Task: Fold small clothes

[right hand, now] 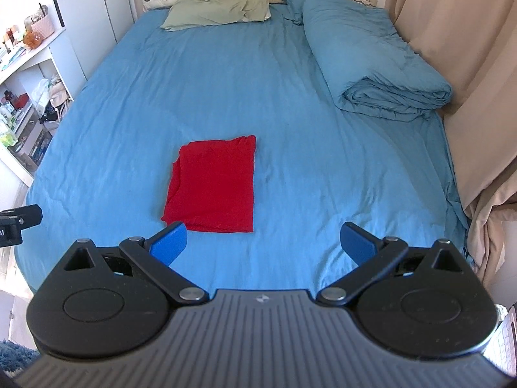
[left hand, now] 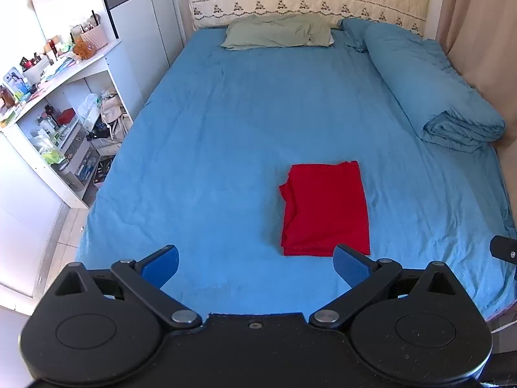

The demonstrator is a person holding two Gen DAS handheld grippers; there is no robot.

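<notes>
A red garment (left hand: pixel 324 208) lies folded into a neat rectangle on the blue bed sheet (left hand: pixel 226 129). It also shows in the right wrist view (right hand: pixel 213 184). My left gripper (left hand: pixel 257 266) is open and empty, held above the bed's near edge, with the garment just ahead of its right finger. My right gripper (right hand: pixel 265 242) is open and empty, with the garment ahead of its left finger. A part of the right gripper shows at the left wrist view's right edge (left hand: pixel 504 249), and a part of the left gripper shows at the right wrist view's left edge (right hand: pixel 16 223).
A green pillow (left hand: pixel 278 34) lies at the head of the bed. A rolled blue duvet (left hand: pixel 429 84) runs along the right side by a beige curtain (right hand: pixel 468 64). Cluttered white shelves (left hand: pixel 58 97) stand left of the bed.
</notes>
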